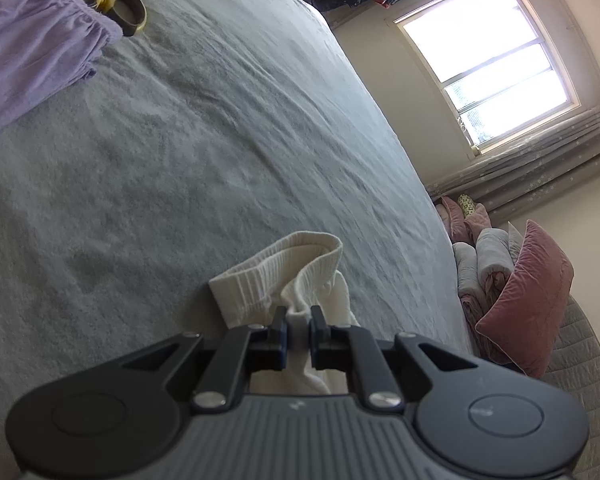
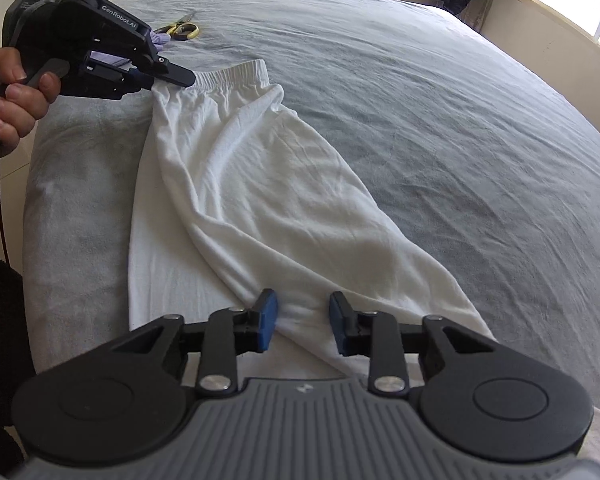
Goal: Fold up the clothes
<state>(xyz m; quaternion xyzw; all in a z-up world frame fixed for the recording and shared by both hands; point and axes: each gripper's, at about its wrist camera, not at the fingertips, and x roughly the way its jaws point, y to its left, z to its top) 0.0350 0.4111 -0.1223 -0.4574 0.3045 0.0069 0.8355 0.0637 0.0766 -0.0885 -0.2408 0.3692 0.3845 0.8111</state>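
While on grey bed [image 2: 420,120], white trousers [image 2: 260,200] rumpled.

Soft cloth and matt plastic on a bed

White trousers [image 2: 260,184] are showing thin, creased cotton-like cloth with a ribbed waistband; the grey bedspread [image 2: 440,120] is looking nubbly and matt; the right gripper [image 2: 303,320] is showing matt black plastic, blue rubbery pads, shiny metal screws.

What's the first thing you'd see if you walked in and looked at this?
The white pants spread across the grey bed, with the left gripper pinching their waistband at the far end. At the near end the right gripper hangs over the leg fabric with its blue pads apart. Further back, yellow-handled scissors lie beside a purple garment.
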